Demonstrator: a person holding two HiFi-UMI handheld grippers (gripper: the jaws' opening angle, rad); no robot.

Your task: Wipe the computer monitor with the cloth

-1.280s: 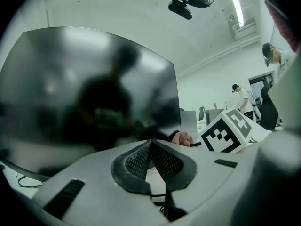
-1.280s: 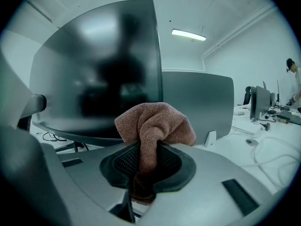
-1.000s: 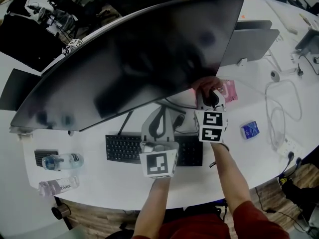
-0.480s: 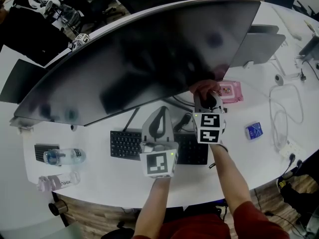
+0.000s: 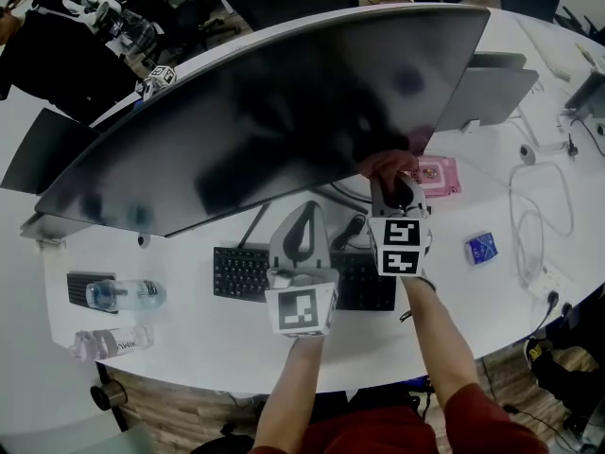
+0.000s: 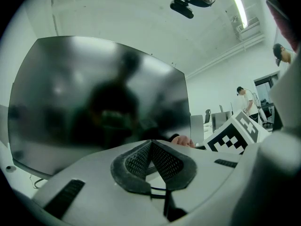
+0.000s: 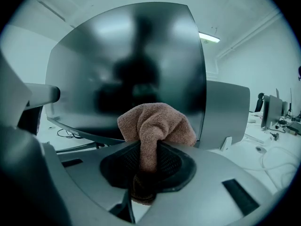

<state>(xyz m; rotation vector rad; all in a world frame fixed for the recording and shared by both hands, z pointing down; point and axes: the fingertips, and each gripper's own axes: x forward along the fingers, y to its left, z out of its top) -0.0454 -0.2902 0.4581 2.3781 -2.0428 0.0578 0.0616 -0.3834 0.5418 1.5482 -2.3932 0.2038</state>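
Note:
The wide curved dark monitor [image 5: 274, 112] fills the middle of the head view and faces both gripper views [image 6: 94, 107] [image 7: 131, 69]. My right gripper [image 5: 398, 185] is shut on a bunched brown cloth [image 7: 156, 124], which sticks out past the fingertips. The cloth [image 5: 383, 165] sits at the monitor's lower right edge; whether it touches the screen I cannot tell. My left gripper [image 5: 304, 218] hangs lower, over the keyboard by the monitor stand. Its jaws are shut with nothing between them [image 6: 150, 149].
A black keyboard [image 5: 248, 272] lies under the grippers. Two water bottles [image 5: 123, 294] [image 5: 109, 341] lie at the front left. A pink packet [image 5: 439, 171], a blue packet [image 5: 478, 247] and a white cable [image 5: 541, 206] are on the right. A grey panel [image 5: 487, 88] stands behind the monitor.
The head camera has shifted a little. The right gripper still holds the cloth at the monitor's lower right edge, and the left gripper has hardly moved.

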